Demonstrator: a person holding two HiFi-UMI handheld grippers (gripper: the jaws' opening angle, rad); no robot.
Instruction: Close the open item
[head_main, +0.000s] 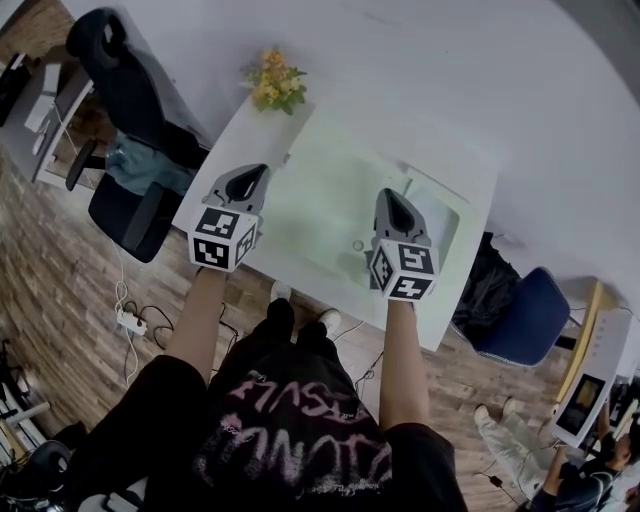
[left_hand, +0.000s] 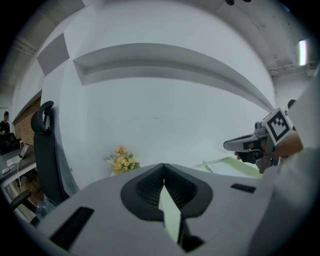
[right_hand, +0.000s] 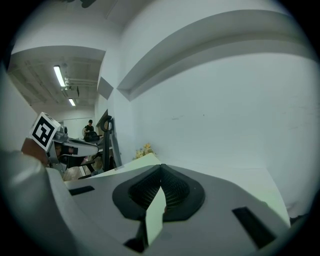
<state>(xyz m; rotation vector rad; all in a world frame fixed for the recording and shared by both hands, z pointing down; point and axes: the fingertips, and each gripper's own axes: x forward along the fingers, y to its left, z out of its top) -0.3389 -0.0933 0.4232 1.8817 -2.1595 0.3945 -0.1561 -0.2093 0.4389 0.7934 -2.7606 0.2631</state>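
I am looking down at a white table (head_main: 455, 315) with a pale green mat (head_main: 320, 200) on it. My left gripper (head_main: 262, 172) hovers over the table's left side, jaws shut and nothing between them (left_hand: 163, 166). Over the mat's right part hangs my right gripper (head_main: 388, 194), its jaws also shut on nothing (right_hand: 161, 167). A small round thing (head_main: 358, 245) lies on the mat near the right gripper; it is too small to identify. No open item shows clearly in any view. Both gripper views point at the white wall.
A bunch of yellow flowers (head_main: 275, 82) stands at the table's far left corner. A black office chair (head_main: 130, 95) is left of the table, a blue chair (head_main: 520, 312) right of it. A power strip (head_main: 130, 320) lies on the wooden floor. A person (head_main: 545, 455) sits at lower right.
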